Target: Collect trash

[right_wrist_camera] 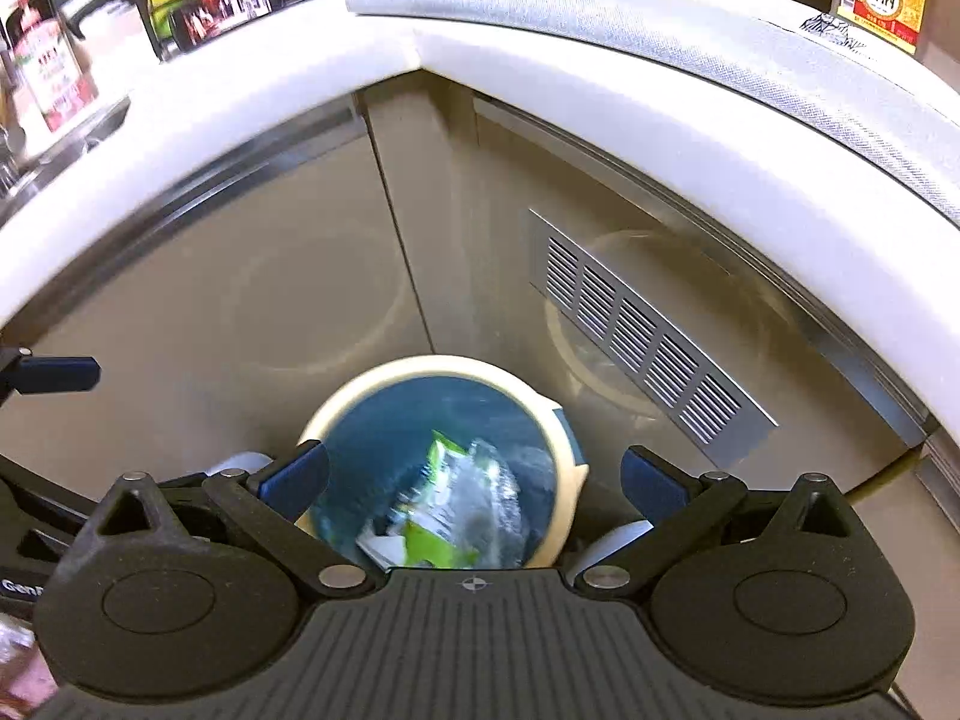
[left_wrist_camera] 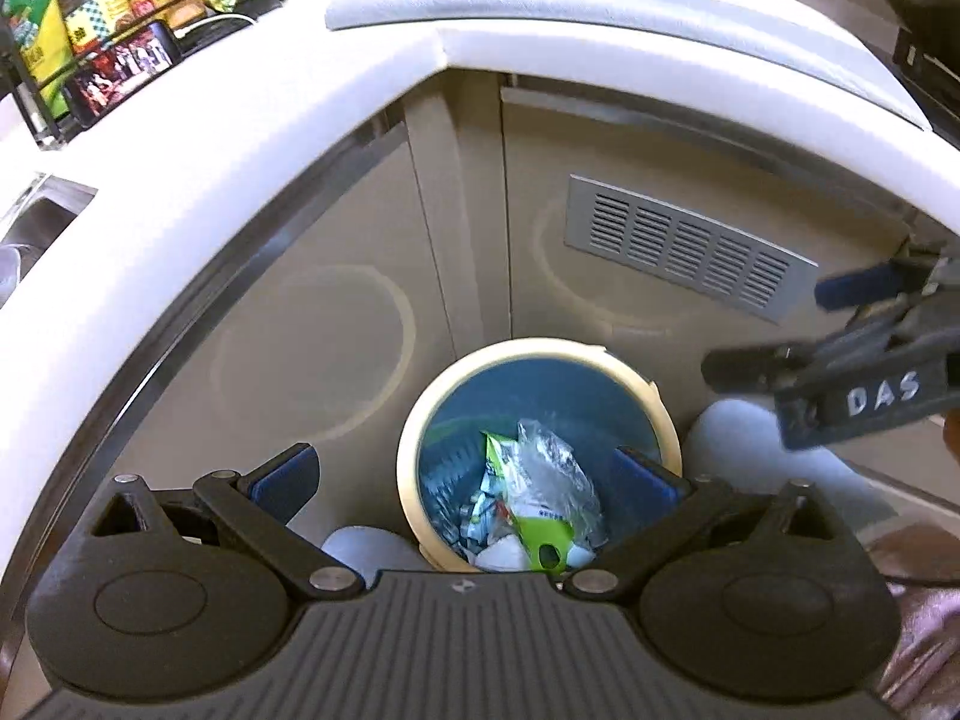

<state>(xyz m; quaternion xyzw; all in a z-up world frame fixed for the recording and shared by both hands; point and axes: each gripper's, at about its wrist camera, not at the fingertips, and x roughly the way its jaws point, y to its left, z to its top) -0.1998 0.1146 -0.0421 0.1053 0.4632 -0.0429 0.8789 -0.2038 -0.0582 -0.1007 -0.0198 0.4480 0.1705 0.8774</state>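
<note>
Both tongs hover above a round bin (left_wrist_camera: 414,420) in the corner under the white bench (left_wrist_camera: 180,138). Left tongs (left_wrist_camera: 465,471) spread wide, nothing between the blue pads (left_wrist_camera: 282,477). Right tongs (right_wrist_camera: 474,477) also spread, empty; they show at the right edge of the left wrist view, side-on. Bin has a cream rim and blue liner. Trash lies inside: green wrapper (left_wrist_camera: 528,525), crumpled clear plastic (left_wrist_camera: 555,468), small white bits under them. Right wrist view shows the same bin (right_wrist_camera: 558,450) and wrapper (right_wrist_camera: 435,522), blurred. Vent grille (left_wrist_camera: 690,246) on the cabinet door right of the bin. Bottles in a rack (left_wrist_camera: 78,12) on the bench, far left. Grey mat (left_wrist_camera: 600,6) on the bench top behind the corner.
</note>
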